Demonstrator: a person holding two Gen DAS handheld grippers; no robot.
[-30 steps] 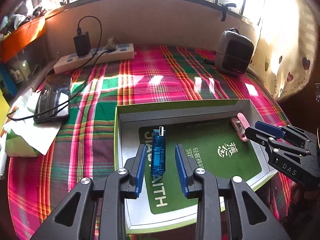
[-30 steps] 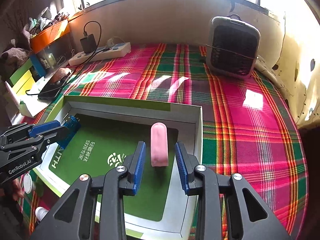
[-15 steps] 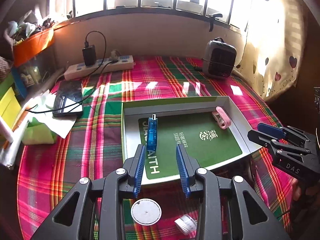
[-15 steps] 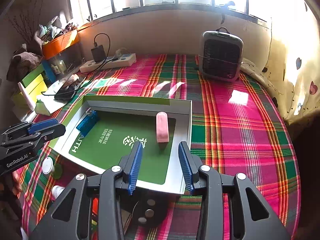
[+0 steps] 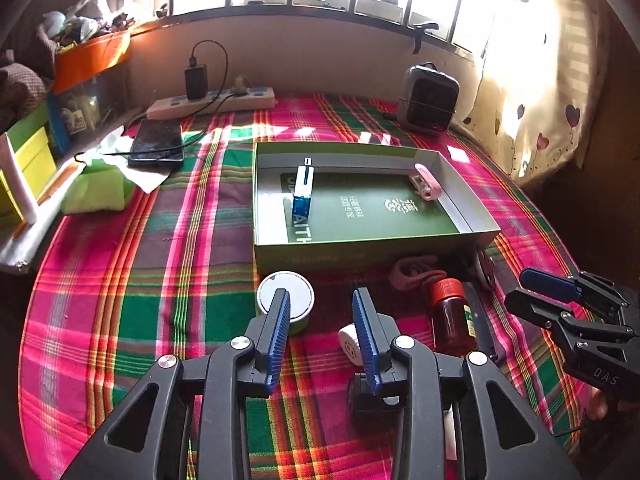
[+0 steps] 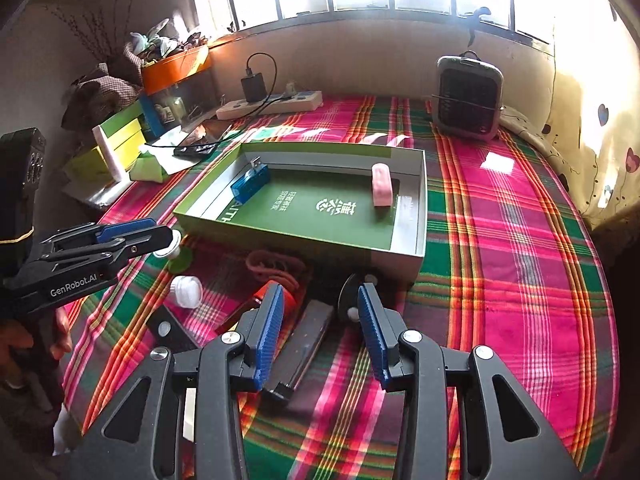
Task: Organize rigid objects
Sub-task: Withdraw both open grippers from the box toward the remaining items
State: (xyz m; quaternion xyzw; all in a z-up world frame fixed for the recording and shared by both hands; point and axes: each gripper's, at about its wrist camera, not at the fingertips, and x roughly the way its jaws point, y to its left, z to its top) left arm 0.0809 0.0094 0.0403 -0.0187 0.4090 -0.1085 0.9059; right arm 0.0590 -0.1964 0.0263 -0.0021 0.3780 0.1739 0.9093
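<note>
Bed (image 5: 120, 300): carries everything.
Box (image 5: 360, 254): mid-bed, open.
In box: USB stick (image 5: 302, 194) at its left end, clip (image 6: 382, 186) at its right end, well apart.
Before box, from left: round tin (image 5: 285, 300), cap (image 5: 350, 346), bottle (image 5: 452, 318) lying flat; flat case (image 6: 306, 340) right of bottle; disc (image 6: 352, 300) just before box's right end.
Behind box: power strip (image 5: 212, 104) by the wall, to the left; heater (image 6: 468, 98) at bed's far right corner.
Left of box: phone (image 5: 158, 148), tissue pack (image 5: 98, 192) nearer, at bed's left edge.
</note>
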